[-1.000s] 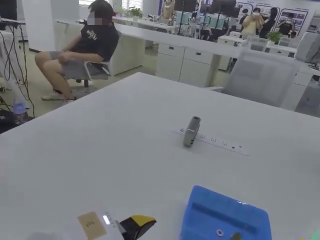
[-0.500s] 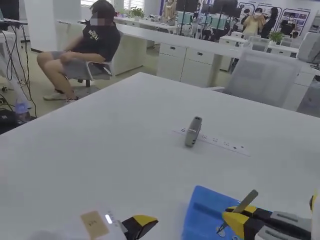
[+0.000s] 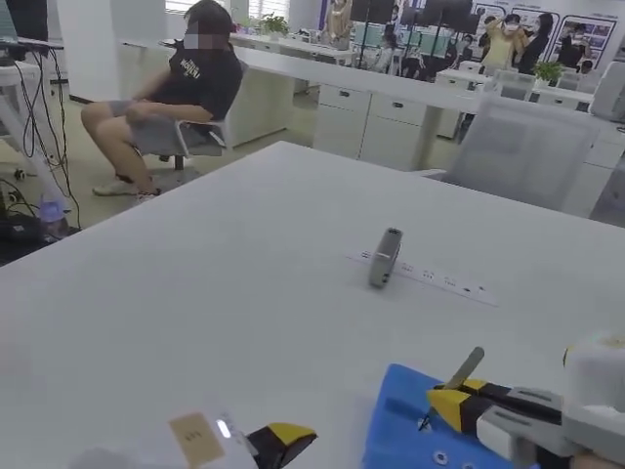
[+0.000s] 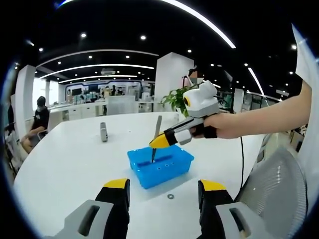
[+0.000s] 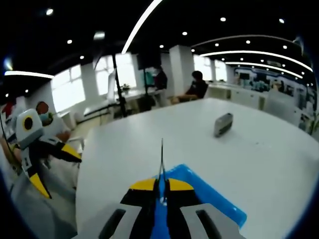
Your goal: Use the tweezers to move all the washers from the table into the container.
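Washers (image 4: 160, 167) lie inside blue container (image 4: 149, 178) on white table (image 3: 215, 293). One more washer (image 4: 170, 196) sits on table just in front of container. Right tool (image 4: 160, 142) pressed together on tweezers (image 4: 158, 125), held roughly upright over container, tips pointing down into it near the washers; contact unclear. Left tool (image 4: 165, 185) spread, holding nothing, low by container's front edge. Grey device (image 3: 385, 258) stands on power strip (image 3: 444, 281), well apart behind container. Person (image 3: 186, 88) seated in background.
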`<action>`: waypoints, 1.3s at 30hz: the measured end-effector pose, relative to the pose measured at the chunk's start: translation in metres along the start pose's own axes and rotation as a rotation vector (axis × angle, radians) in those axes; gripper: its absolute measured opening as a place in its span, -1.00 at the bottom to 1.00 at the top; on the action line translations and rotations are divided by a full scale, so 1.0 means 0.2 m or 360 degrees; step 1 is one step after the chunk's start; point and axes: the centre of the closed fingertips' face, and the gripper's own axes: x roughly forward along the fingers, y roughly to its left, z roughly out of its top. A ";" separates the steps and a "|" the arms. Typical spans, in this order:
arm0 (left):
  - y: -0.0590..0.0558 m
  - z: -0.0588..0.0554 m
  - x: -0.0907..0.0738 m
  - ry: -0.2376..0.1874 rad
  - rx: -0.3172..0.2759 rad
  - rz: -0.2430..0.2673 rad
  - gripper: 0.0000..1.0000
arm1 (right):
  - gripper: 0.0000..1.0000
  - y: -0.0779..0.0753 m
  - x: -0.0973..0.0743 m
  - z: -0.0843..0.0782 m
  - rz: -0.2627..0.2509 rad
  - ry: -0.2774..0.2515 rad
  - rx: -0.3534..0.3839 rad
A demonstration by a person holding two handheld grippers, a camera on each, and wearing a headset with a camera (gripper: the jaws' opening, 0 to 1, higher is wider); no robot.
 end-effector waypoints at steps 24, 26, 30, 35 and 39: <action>-0.01 -0.02 0.00 0.0027 -0.0005 -0.0011 0.08 | -0.92 -0.08 0.11 -0.17 -0.0035 0.0170 0.0009; -0.01 -0.02 0.01 0.0031 -0.0002 -0.0013 0.08 | -0.92 -0.07 0.09 -0.16 -0.0035 0.0155 0.0003; -0.01 -0.02 0.01 0.0029 -0.0005 -0.0010 0.08 | -0.92 -0.04 0.05 -0.12 -0.0035 0.0110 -0.0023; -0.01 -0.02 0.00 0.0025 -0.0005 -0.0009 0.08 | -0.92 0.02 -0.03 -0.06 -0.0017 0.0043 -0.0046; -0.01 -0.02 0.00 0.0024 -0.0003 -0.0009 0.08 | -0.93 0.07 -0.09 0.00 -0.0006 -0.0016 -0.0056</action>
